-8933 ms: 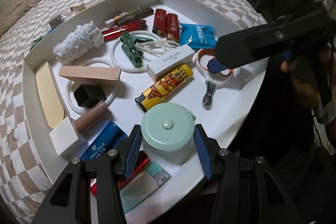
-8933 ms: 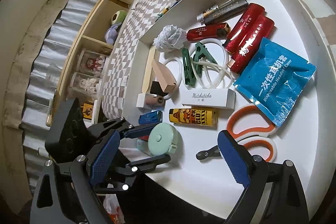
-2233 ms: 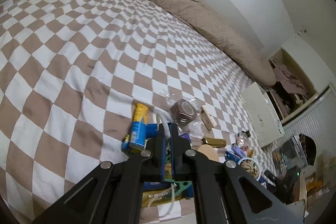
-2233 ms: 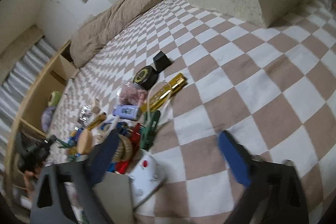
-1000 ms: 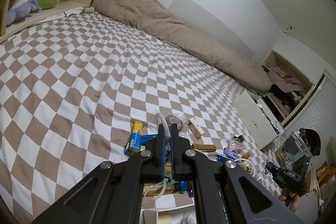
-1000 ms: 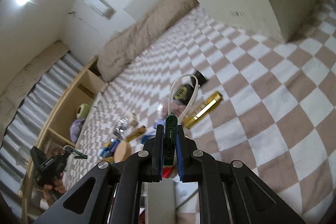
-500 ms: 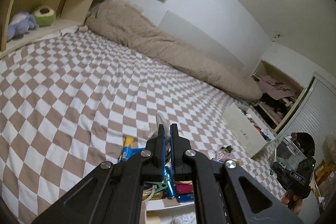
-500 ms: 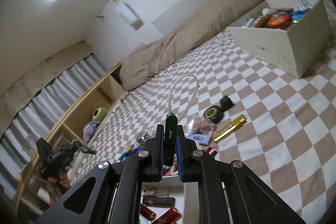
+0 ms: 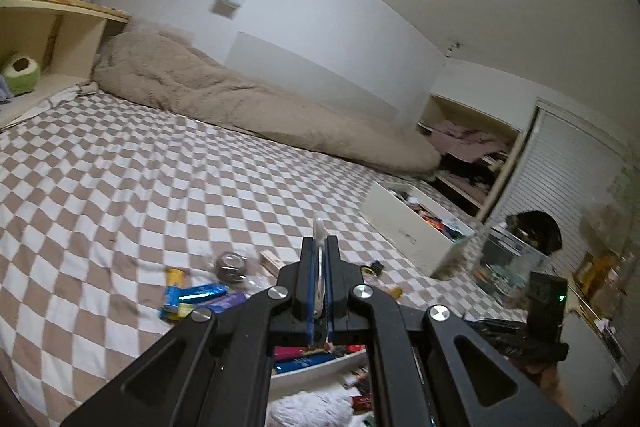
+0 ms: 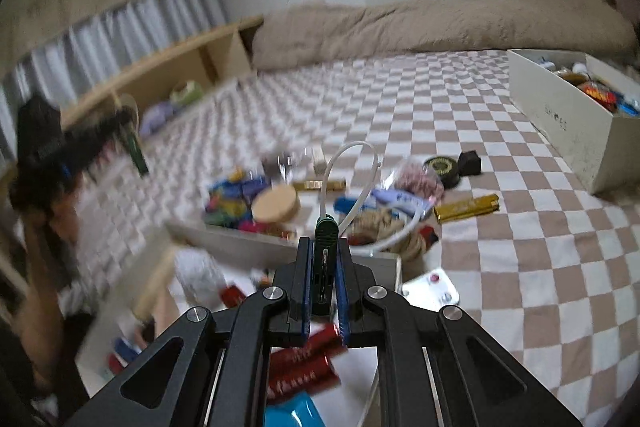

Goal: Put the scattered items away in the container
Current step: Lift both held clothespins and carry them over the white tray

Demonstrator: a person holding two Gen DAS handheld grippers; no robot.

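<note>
Evidently both tongs are clamped: the right tongs (image 10: 323, 259) on a green plastic clothes peg (image 10: 326, 233) trailing a limp white loop, the left tongs (image 9: 319, 263) on a thin white ring (image 9: 318, 227). Both are light and stiff enough for edge grips, held above the white cardboard box (image 10: 280, 247).

Checkered bed (image 9: 120, 187): scattered items (image 10: 280, 203), white box (image 10: 568, 119), beige duvet (image 9: 240, 107).

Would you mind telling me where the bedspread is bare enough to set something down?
The checkered bedspread is bare to the right of the gold bar, short of the white box, and across the far stretch toward the beige duvet. It is crowded around the wooden disc and the rope coil.
</note>
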